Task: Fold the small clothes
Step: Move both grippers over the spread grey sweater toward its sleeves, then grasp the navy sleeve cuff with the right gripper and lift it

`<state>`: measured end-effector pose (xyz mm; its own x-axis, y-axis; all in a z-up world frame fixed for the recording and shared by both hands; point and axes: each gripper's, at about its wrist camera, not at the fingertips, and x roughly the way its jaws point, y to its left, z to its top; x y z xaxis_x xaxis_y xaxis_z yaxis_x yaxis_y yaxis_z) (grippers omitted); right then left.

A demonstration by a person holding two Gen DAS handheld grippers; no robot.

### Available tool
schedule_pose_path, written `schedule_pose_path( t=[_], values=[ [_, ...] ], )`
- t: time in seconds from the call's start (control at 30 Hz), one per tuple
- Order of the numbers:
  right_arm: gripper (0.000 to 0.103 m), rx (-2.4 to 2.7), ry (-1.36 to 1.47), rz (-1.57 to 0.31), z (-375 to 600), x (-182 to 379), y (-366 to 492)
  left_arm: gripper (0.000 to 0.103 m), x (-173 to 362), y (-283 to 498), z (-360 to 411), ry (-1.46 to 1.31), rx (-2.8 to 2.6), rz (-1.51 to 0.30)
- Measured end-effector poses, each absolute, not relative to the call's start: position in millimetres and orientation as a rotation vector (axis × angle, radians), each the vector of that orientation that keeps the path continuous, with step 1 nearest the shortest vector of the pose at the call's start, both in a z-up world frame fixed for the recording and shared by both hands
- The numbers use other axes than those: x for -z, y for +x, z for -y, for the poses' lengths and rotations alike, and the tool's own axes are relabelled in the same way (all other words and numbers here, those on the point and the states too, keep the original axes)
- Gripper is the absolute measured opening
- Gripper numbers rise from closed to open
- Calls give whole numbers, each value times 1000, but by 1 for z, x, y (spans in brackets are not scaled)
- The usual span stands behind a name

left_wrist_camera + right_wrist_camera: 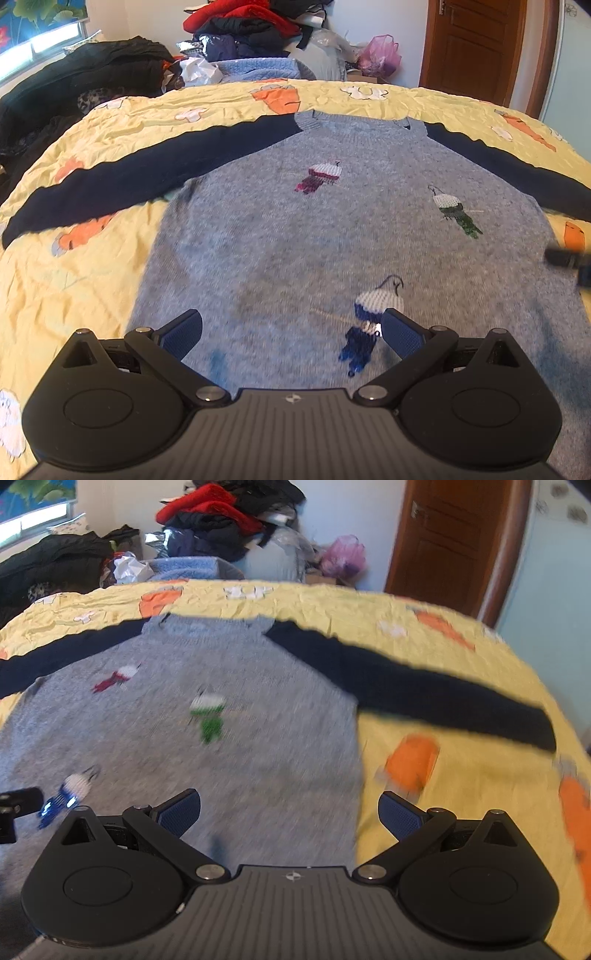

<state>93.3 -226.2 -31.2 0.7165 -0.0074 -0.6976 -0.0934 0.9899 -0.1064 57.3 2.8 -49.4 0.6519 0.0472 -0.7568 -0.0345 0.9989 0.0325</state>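
The bed (pixel 92 295), under a yellow cover printed with carrots, carries everything here; beyond its far edge, well ahead of both pairs of jaws, is a heap of clothes (pixel 251 29) by the wall, with a wooden door (pixel 476 44) further right.

The sweater (pixel 314 229), grey-bodied, lies face up and flat on the cover, neckline away from the jaws. It looks laid out this way so the folds can be taken squarely from the sides. Its left sleeve (pixel 129 181) and right sleeve (pixel 424 694), both navy, are spread outward and slightly toward the hem, well apart from either tool, so neither appears folded in yet.

The left gripper (pixel 291 332) hangs over the lower body of the sweater, jaws wide apart and holding nothing. The right gripper (pixel 290 812) is also spread and empty; the sweater's right side edge runs between its jaws, grey knit under the left one and bare cover under the right. That placement suits a pinch on the side seam, probably the first fold.

A small blue knitted bird (pixel 365 325) sits just inside the left gripper's right jaw.
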Motion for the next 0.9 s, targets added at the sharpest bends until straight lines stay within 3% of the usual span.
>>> schedule_pose_path(
  t=[0.2, 0.43, 0.63, 0.9],
  values=[
    [103, -35, -18, -644, 325, -12, 130, 103, 52, 61, -3, -3, -22, -816],
    [102, 76, 633, -567, 512, 8, 127, 103, 57, 74, 3, -24, 15, -777],
    [82, 208, 899, -528, 585, 61, 116, 103, 64, 87, 14, -36, 56, -768],
    [72, 284, 954, -534, 607, 98, 144, 103, 70, 99, 19, -40, 76, -763]
  ],
)
